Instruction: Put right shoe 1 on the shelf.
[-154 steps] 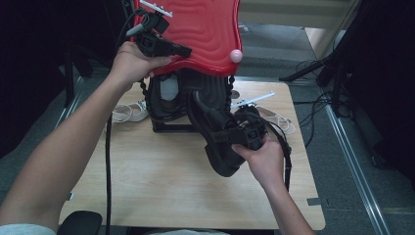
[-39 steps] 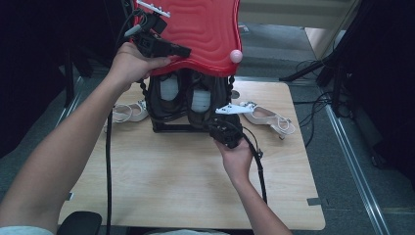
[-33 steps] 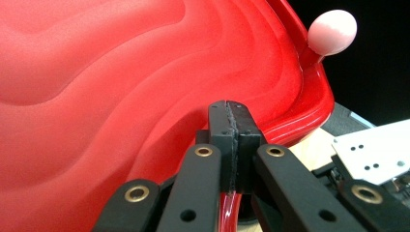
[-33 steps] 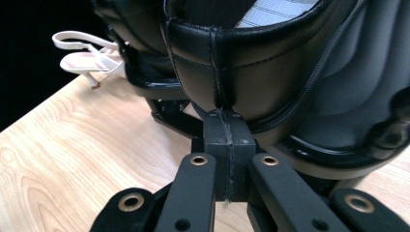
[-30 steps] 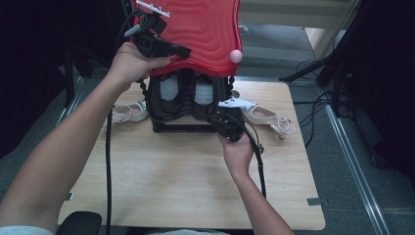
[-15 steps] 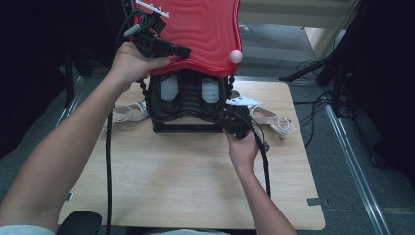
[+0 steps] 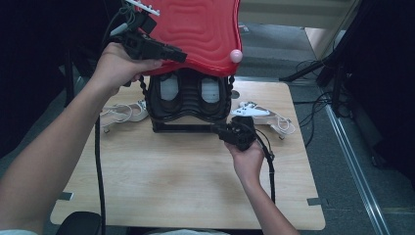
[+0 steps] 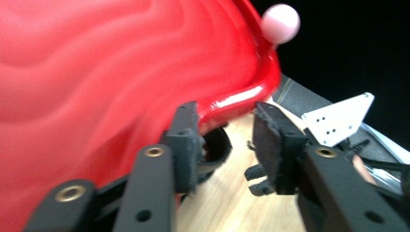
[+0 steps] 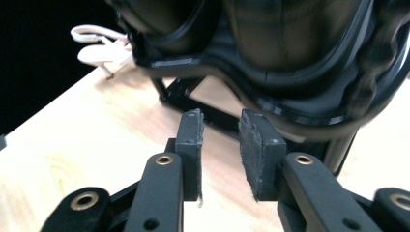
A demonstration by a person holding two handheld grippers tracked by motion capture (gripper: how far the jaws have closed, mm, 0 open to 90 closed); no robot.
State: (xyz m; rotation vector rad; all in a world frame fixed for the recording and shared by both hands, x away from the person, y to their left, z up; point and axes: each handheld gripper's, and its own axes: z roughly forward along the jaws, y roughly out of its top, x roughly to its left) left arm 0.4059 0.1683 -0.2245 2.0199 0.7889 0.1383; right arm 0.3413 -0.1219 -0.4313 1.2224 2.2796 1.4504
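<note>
Handling: I judge the red lid (image 7: 200, 29) stiff, light and glossy, so slippery on its wavy face. It is best taken by the rolled front rim, short of the pink knob (image 7: 236, 55).
Location: the lid stands tilted up over the black rack (image 7: 181, 128) at the far middle of the table (image 7: 171, 176).
Left gripper (image 8: 225, 121): my jaws stand apart and have just been opening. The lid's rim lies between the pads, unpressed.
Right gripper (image 9: 220, 121): my jaws are parted and have just been opening. Nothing is between them. They sit at the rack's front right corner.
Container: the rack holds two black shoes (image 7: 170, 88) side by side, pale insoles showing.
Loose: white sandals (image 7: 122, 111) lie on the table on either side of the rack.
</note>
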